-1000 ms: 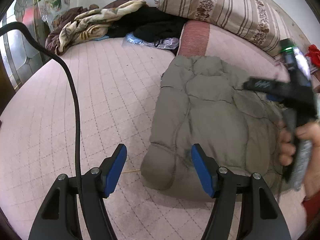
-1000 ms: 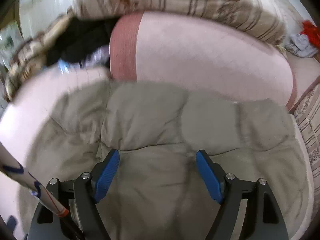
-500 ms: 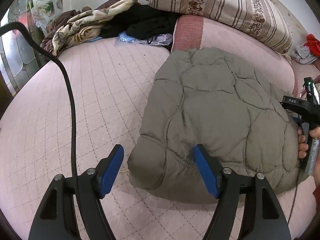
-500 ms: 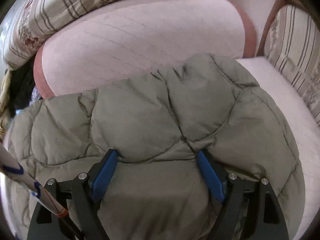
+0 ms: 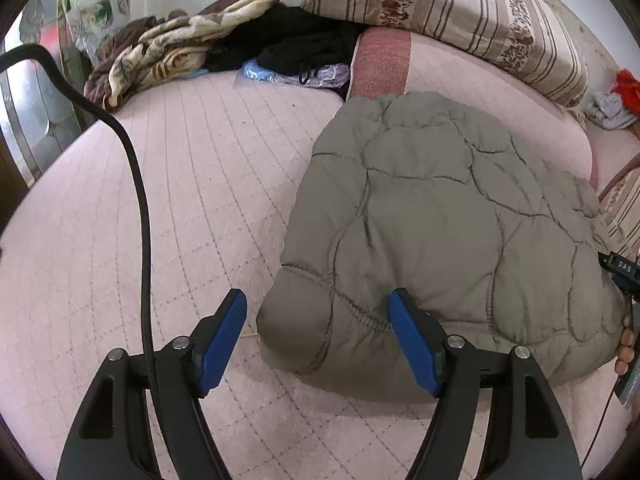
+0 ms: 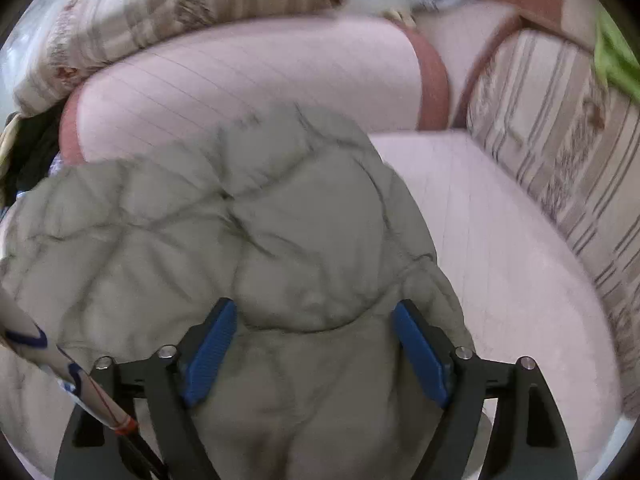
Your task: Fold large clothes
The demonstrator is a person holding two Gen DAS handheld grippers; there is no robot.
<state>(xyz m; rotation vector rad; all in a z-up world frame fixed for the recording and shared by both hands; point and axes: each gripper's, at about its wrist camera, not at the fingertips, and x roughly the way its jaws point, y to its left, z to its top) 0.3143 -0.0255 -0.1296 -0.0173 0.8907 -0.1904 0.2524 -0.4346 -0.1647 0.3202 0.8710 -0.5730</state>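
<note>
Lying folded on the pink quilted bed cover (image 5: 192,200), the grey puffer jacket (image 5: 432,216) rests against the pink bolster (image 5: 460,76). Your left gripper (image 5: 316,334) stands wide, jacket corner between its pads, apparently ungripped. Your right gripper (image 6: 314,344) is opening over the jacket's other edge; the blur hides any contact.

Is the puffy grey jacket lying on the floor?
No, the jacket lies on the pink quilted bed, up against a pink bolster.
</note>
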